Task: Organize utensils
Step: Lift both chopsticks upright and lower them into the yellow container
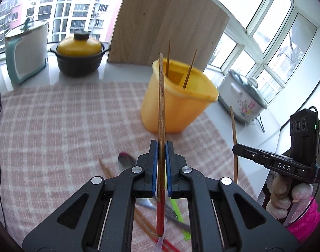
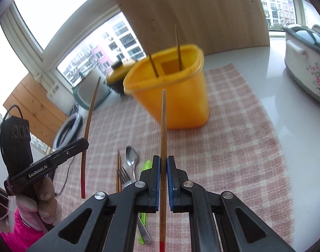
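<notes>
Below, a checked cloth (image 1: 55, 126) covers the surface, with a yellow holder (image 1: 176, 98) standing on it and two sticks upright inside. Each gripper, left (image 1: 161, 147) and right (image 2: 163, 161), has its fingers clenched on a chopstick (image 1: 161, 109) (image 2: 163, 126) held above the cloth, near the holder. Spoon (image 2: 131, 157), fork (image 2: 124, 175) and more chopsticks lie on the cloth.

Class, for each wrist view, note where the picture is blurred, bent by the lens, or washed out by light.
Left wrist view: the spoon and chopsticks on the cloth are smeared by blur; the windows glare white; the wooden board bows. Right wrist view: the yellow holder looks soft-edged, the window frames curve, the sky is blown out, while the held chopstick stays sharp.
</notes>
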`<action>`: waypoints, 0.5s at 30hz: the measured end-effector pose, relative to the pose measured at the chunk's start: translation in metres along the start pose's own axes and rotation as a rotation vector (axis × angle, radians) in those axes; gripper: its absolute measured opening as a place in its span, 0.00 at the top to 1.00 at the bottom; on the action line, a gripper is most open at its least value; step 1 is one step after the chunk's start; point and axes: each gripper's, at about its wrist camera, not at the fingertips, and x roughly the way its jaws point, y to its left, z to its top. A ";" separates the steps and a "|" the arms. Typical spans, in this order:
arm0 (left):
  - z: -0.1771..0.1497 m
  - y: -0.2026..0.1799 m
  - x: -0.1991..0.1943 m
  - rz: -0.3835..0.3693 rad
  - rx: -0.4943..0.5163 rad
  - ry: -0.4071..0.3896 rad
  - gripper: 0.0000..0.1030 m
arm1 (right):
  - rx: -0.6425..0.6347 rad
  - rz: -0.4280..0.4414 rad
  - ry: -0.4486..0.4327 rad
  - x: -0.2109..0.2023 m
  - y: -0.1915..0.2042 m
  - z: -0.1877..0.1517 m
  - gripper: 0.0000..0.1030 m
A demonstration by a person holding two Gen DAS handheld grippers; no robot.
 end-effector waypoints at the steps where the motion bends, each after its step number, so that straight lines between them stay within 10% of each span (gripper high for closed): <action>1: 0.002 -0.001 0.000 0.001 0.000 -0.007 0.95 | 0.006 0.000 -0.011 -0.002 -0.002 0.002 0.96; 15: 0.049 -0.009 0.008 -0.023 -0.016 -0.115 0.95 | 0.011 -0.008 -0.149 -0.020 0.003 0.048 0.96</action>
